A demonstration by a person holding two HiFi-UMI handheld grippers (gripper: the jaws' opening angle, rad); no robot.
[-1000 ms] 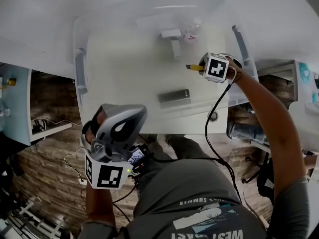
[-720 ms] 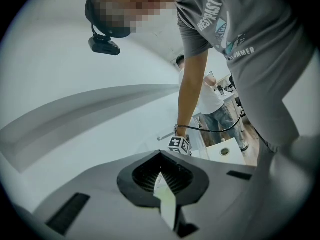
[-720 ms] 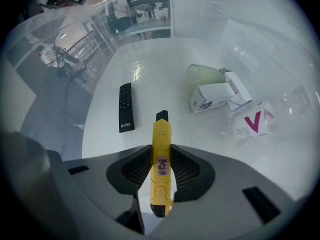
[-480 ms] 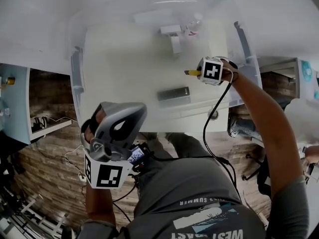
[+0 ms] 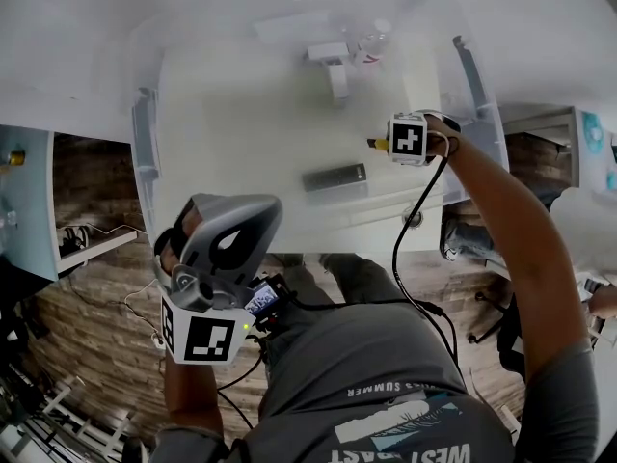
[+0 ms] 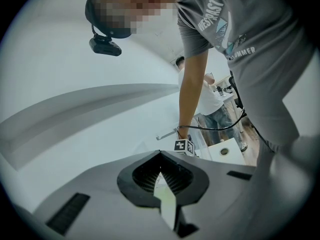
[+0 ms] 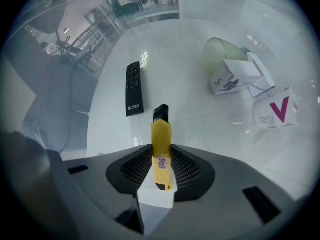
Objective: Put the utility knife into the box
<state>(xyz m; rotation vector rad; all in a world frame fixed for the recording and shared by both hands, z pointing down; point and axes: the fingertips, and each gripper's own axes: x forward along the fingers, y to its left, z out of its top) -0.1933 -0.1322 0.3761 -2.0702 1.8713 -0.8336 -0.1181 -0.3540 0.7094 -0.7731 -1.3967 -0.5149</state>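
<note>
A yellow utility knife with a black tip sticks out forward from my right gripper, whose jaws are shut on its handle. In the head view that gripper hangs over the right half of the large clear plastic box, with the knife pointing left above the box's white floor. My left gripper is held low by the person's body, outside the box on its near side. Its jaws look shut with nothing between them.
Inside the box lie a black remote, a white carton with purple print, a pale green mesh cup and a white packet with a magenta V. A black cable trails from the right gripper.
The right gripper has carried the knife a little toward the near side, closer to the remote. The left gripper has barely moved.
</note>
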